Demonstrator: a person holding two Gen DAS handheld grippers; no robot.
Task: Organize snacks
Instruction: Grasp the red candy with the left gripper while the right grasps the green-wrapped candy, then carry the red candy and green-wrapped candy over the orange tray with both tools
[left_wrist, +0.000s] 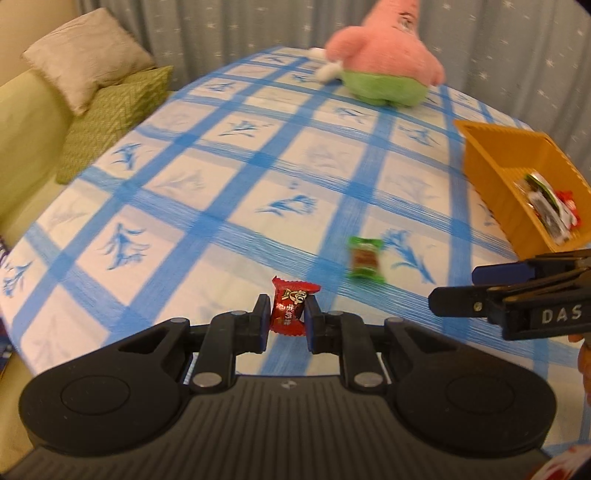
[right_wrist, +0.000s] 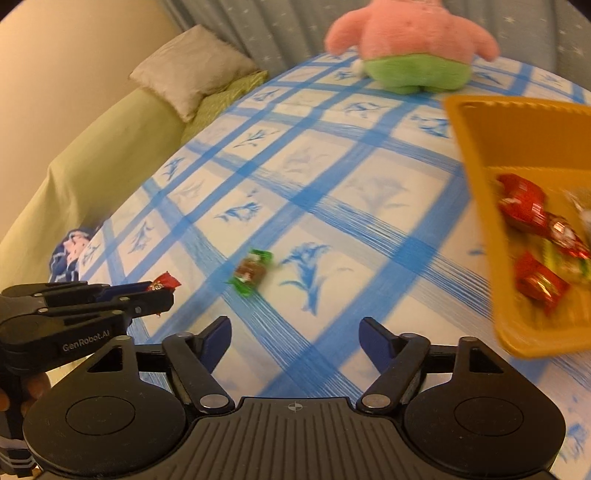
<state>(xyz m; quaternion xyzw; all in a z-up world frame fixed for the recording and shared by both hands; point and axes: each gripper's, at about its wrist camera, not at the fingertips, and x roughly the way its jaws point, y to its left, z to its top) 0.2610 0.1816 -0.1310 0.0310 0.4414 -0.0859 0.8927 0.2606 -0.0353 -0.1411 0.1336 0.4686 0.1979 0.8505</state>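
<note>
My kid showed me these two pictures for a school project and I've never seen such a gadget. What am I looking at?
A person holds a two-finger claw in each hand, each with a camera looking along its fingers. One picture is from the left claw, shut on a red candy. The other is from the right claw, open and empty. On the blue-checked tablecloth lie a green candy, a yellow tray of sweets and a pink plush toy.
</note>
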